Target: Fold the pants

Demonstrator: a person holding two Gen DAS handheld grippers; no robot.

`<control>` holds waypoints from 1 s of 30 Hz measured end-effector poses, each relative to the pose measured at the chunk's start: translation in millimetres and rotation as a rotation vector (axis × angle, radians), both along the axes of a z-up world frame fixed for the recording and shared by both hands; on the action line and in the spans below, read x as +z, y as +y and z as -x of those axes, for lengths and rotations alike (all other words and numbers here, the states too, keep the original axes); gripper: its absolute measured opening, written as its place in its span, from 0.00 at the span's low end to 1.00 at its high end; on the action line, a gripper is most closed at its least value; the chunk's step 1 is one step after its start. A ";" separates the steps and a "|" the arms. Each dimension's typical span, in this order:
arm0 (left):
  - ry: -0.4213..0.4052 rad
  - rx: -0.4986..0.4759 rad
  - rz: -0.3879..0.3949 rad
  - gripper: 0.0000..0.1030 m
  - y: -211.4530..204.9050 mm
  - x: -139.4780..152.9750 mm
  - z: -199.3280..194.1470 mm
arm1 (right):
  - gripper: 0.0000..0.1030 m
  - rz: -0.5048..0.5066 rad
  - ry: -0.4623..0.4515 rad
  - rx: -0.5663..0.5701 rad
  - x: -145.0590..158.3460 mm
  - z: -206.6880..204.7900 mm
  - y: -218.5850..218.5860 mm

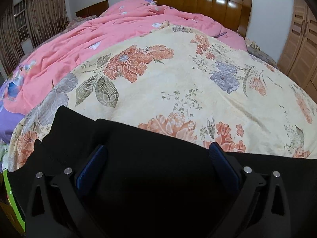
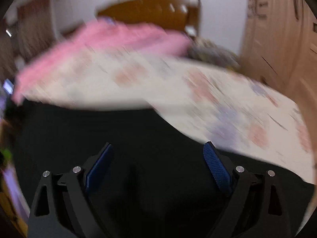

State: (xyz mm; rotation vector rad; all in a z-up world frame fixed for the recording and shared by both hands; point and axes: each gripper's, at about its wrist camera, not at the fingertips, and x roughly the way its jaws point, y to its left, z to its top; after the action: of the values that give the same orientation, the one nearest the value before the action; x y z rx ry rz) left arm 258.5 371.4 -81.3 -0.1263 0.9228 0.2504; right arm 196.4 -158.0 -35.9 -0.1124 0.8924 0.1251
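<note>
Pants [image 1: 150,158] of a plain black, matte cloth lie spread on the bed, and in the left wrist view we see them fill the lower part of the picture beneath the left hand-held gripper [image 1: 158,154]. Its jaws stand wide apart, the ribbed blue pads [image 1: 220,160] clear of the cloth, with nothing pinched between them. The far edge of the pants runs as an uneven line across a cream blanket [image 1: 178,83] printed with orange and lilac flowers; its weave looks soft and slightly rumpled. Beyond it a pink quilt [image 1: 95,39] is bunched toward the glossy wooden headboard [image 1: 198,0]. Much flat blanket lies bare ahead and to the right, as far as the wardrobe [image 1: 299,51] at the bed's side.

In the right wrist view everything past the fingers is smeared by motion blur. We can still make out the black pants [image 2: 138,130] under and ahead of the right hand-held gripper [image 2: 158,150], whose jaws are likewise spread wide and grip nothing; one blue pad [image 2: 216,168] shows a fine knurled texture. The pants' edge curves off to the right against the pale blanket [image 2: 198,99], with the wardrobe [image 2: 277,39] close on that side.
</note>
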 end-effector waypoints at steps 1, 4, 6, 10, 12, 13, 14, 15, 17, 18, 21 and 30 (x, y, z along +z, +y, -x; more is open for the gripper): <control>0.000 0.000 -0.002 0.99 0.1 0.0 -0.2 | 0.88 0.054 0.045 -0.048 -11.8 -1.5 -16.7; 0.002 0.001 -0.019 0.99 -1.6 0.7 -0.6 | 0.89 -0.010 0.043 -0.132 -8.8 9.4 -68.5; 0.005 0.002 -0.042 0.99 -4.5 3.3 -1.5 | 0.89 0.059 0.044 -0.167 -1.5 16.5 -88.5; -0.098 0.027 -0.207 0.98 -33.1 34.8 15.2 | 0.89 -0.009 -0.022 -0.171 26.3 51.7 -118.5; -0.192 -0.031 -0.217 0.98 -73.1 64.8 38.4 | 0.89 0.011 -0.050 -0.174 37.2 71.4 -130.1; -0.228 -0.072 -0.206 0.98 -92.1 76.1 47.9 | 0.89 0.008 -0.058 -0.170 37.7 77.2 -132.6; -0.260 -0.127 -0.194 0.98 -117.5 87.2 59.2 | 0.89 0.004 -0.064 -0.165 38.8 82.4 -136.4; -0.276 -0.192 -0.179 0.98 -144.5 95.0 69.0 | 0.89 0.004 -0.060 -0.160 37.1 86.4 -135.7; -0.244 -0.408 -0.112 0.98 -212.2 98.6 85.8 | 0.89 0.015 -0.035 -0.148 32.4 86.2 -131.1; -0.211 -0.523 -0.068 0.98 -245.5 95.2 93.6 | 0.89 0.027 -0.030 -0.134 29.8 91.1 -124.3; -0.152 -0.832 -0.017 0.98 -346.7 82.2 127.9 | 0.89 0.020 -0.005 -0.068 16.3 105.8 -109.4; 0.009 -0.897 0.055 0.99 -392.1 23.7 114.0 | 0.88 -0.037 0.003 -0.070 -14.2 152.4 -152.6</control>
State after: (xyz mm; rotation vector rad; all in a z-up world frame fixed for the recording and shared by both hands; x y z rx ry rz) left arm 144.6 -20.6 -57.6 0.2417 0.9134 -0.6057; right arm 44.0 -310.6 -50.1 -0.0461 0.8955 0.0767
